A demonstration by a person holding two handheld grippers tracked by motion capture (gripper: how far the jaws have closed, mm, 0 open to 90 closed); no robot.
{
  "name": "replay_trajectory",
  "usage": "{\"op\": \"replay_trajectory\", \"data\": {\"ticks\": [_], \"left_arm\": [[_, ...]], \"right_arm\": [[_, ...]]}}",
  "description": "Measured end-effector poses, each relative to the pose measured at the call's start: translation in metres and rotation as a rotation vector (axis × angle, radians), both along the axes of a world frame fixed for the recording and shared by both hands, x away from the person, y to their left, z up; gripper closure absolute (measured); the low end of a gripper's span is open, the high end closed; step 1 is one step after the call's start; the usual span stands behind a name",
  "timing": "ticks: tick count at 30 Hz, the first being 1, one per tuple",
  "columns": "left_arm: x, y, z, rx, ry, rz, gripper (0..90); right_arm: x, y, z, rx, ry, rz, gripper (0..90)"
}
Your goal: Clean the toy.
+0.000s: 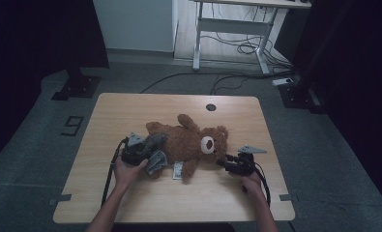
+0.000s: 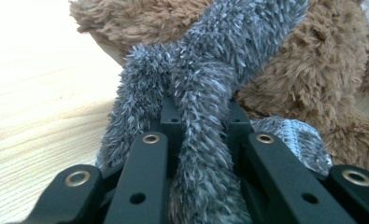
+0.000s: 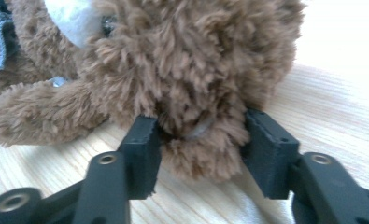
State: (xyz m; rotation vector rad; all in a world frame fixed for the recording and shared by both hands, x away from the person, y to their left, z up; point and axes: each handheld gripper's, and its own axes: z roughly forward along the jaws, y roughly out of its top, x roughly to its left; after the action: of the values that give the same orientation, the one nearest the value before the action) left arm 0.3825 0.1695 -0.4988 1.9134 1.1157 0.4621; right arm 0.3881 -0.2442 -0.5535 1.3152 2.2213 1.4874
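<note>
A grey fuzzy strip (image 2: 196, 140) is clamped by the left tongs (image 2: 201, 140); the teddy bear's (image 1: 191, 142) ear (image 3: 196, 140) is straddled by the parted right tongs (image 3: 201, 154), mid-counter (image 1: 130, 108).

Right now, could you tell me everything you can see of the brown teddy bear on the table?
The teddy bear is shaggy brown plush with a pale muzzle, lying flat across the wooden table, head towards the right gripper. A fuzzy grey garment lies against its lower body, pinched by the left gripper. The right gripper's jaws stand open around an ear; a small white tag shows.
</note>
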Motion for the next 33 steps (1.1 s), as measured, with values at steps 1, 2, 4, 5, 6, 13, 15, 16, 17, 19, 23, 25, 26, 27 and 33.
{"op": "replay_trajectory", "data": {"ticks": [1,2,4,5,6,13,15,16,17,19,23,25,26,27,33], "left_arm": [[0.0,0.0,0.0,-0.002,0.003,-0.001,76.2],[0.0,0.0,-0.001,-0.002,0.005,-0.003,76.2],[0.001,0.0,-0.002,0.002,0.011,-0.003,76.2],[0.001,-0.001,-0.003,0.0,0.017,-0.002,76.2],[0.001,-0.001,-0.004,0.0,0.019,-0.001,76.2],[0.0,0.0,-0.001,-0.034,0.016,-0.008,76.1],[-0.001,0.0,0.008,-0.056,0.0,-0.029,75.8],[-0.001,0.0,0.01,-0.06,-0.004,-0.032,75.9],[-0.001,-0.002,0.016,-0.069,-0.015,-0.038,75.9],[-0.001,-0.008,0.027,-0.087,-0.032,-0.058,75.9],[0.001,-0.031,0.045,-0.094,-0.064,-0.1,76.0],[0.004,-0.051,0.054,-0.089,-0.077,-0.135,75.9],[0.005,-0.059,0.056,-0.088,-0.08,-0.147,76.0],[0.006,-0.07,0.059,-0.08,-0.086,-0.164,75.9],[0.018,-0.128,0.064,-0.055,-0.076,-0.237,75.9]], "right_arm": [[0.0,0.001,0.0,-0.005,0.003,0.002,44.8],[0.001,0.004,0.0,-0.013,0.005,0.004,43.4],[0.002,0.009,0.0,-0.028,0.007,0.01,42.8],[0.003,0.012,0.0,-0.036,0.007,0.013,42.7],[0.004,0.014,0.0,-0.043,0.015,0.02,43.5],[0.004,0.014,0.0,-0.058,0.011,0.03,66.4],[0.005,0.014,0.0,-0.055,0.011,0.03,68.3],[0.004,0.014,0.0,-0.057,0.009,0.029,69.0],[0.004,0.014,0.0,-0.058,0.008,0.03,69.4],[0.003,0.014,0.0,-0.061,0.003,0.03,70.0],[0.002,0.013,0.0,-0.064,0.002,0.034,70.5],[0.002,0.013,0.0,-0.063,0.005,0.036,70.5],[0.002,0.013,0.0,-0.061,0.005,0.037,70.5],[0.001,0.012,0.0,-0.061,0.006,0.038,70.5],[0.002,0.011,0.0,-0.053,0.009,0.044,70.4]]}}
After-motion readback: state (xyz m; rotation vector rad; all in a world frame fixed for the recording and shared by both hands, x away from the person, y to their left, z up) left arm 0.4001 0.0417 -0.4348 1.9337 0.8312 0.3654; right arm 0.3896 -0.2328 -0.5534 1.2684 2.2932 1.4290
